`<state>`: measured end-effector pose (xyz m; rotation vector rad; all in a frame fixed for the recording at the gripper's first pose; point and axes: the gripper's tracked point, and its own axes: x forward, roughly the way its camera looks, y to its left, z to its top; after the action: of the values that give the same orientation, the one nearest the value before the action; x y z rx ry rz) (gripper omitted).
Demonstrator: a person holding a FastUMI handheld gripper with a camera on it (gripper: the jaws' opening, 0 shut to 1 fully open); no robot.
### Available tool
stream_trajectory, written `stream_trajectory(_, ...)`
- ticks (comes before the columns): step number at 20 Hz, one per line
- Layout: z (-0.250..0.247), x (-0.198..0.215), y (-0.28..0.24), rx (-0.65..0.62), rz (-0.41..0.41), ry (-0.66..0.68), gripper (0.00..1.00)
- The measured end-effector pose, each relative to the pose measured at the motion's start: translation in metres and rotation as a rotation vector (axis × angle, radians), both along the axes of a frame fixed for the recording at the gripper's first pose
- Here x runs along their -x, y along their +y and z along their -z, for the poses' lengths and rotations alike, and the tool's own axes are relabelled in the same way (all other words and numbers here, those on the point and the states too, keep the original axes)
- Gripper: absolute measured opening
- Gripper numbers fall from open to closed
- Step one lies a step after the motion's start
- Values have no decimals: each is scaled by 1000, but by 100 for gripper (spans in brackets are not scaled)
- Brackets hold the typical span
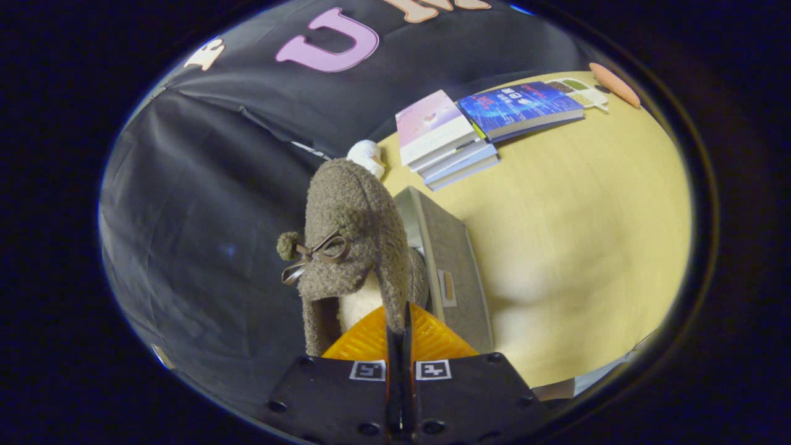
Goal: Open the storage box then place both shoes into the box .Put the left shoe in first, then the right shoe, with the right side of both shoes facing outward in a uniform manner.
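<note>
Fleecy brown shoe point(355, 247) (ribbon bow on its side) hangs pinched in the gripper point(398, 321), beside the grey storage box point(454, 272).

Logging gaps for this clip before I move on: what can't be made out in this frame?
- Gripper, gripper view: fingers closed at the fuzzy shoe's collar; the shoe's edge hides whether both press on it.
- Grey storage box: the shoe hides its opening, so its contents are unclear.
- White object beyond the shoe: partly hidden, too small to identify.
- Stacked books: cover text too small.
</note>
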<state>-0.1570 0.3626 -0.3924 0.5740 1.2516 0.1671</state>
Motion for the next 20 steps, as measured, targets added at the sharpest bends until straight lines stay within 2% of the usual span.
stream_trajectory(7, 32, 25, 13, 109, -32, 72, 4)
stream_trajectory(20, 65, 25, 15, 373, -53, 150, 5)
